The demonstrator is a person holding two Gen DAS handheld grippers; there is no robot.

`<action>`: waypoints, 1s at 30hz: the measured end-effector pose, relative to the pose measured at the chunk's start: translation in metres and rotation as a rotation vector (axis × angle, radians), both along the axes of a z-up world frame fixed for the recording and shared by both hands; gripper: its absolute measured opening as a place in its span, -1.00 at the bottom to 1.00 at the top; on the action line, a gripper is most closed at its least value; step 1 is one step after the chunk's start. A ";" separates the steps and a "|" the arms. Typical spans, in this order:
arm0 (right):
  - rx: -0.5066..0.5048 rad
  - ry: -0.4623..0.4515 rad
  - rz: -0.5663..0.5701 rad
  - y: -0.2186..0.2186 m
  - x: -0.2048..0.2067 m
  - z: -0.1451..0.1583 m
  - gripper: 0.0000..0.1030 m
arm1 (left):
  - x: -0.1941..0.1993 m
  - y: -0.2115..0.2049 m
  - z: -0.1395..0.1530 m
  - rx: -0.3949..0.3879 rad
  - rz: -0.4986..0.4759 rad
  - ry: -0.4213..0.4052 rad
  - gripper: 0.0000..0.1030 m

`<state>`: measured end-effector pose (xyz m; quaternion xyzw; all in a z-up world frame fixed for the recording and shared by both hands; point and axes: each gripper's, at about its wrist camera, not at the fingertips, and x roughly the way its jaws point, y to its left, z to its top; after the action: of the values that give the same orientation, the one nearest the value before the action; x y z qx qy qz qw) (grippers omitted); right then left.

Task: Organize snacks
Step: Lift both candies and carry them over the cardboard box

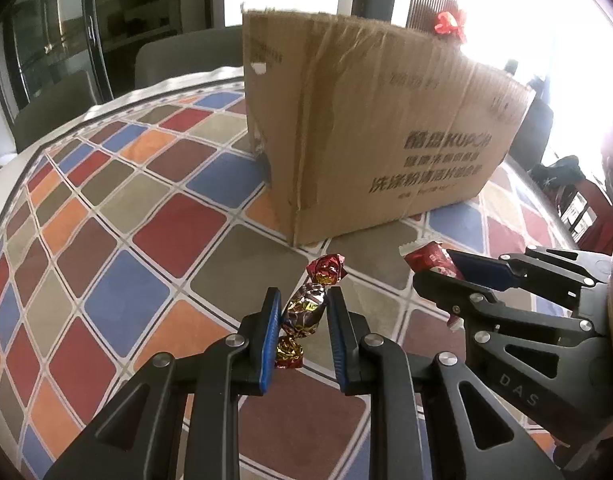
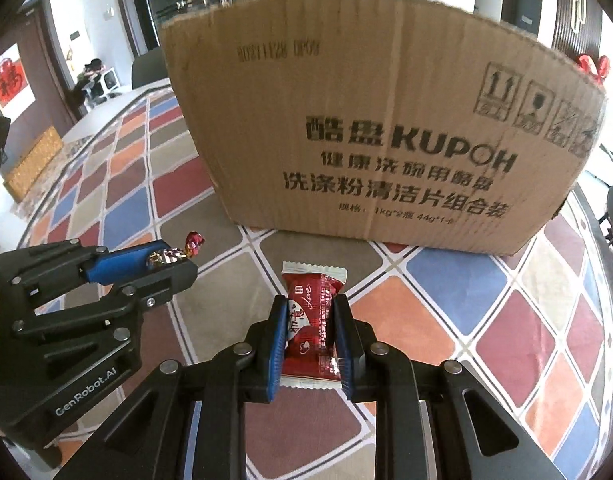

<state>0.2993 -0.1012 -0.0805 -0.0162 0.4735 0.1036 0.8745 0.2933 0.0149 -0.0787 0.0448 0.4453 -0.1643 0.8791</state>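
Currently both grippers point steeply down and forward at the checkered tablecloth (image 1: 154,232), side by side, in front of the cardboard box (image 1: 370,120). Left gripper (image 1: 302,312): jaws pinched on the foil-wrapped candy (image 1: 304,312), blue pads squeezing its middle, one twisted red-gold end sticking out past the fingertips toward the box, the other end hanging back between the fingers. Candy looks lifted just clear of the cloth, though I can't tell that for certain. Right gripper (image 2: 309,320): jaws clamped on the red snack packet (image 2: 312,320) across its width, the white crimped top edge poking out ahead of the tips, the bottom edge sitting between the fingers. From the left wrist view the right gripper shows to the right, angled inward with the packet at its tip; from the right wrist view the left gripper sits to the left, candy at its tip. Box stands upright on the cloth just beyond both, printed face toward the cameras. Something red (image 1: 450,24) peeks over its far rim, can't identify it.
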 end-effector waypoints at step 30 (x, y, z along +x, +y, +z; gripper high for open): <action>0.078 -0.230 -0.034 -0.059 -0.040 0.122 -0.54 | -0.029 -0.038 0.107 -0.076 0.043 -0.157 -0.54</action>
<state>0.2593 -0.1602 0.0410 0.0140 0.3660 0.1045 0.9246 0.2643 -0.0234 0.0286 0.0145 0.3695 -0.1579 0.9156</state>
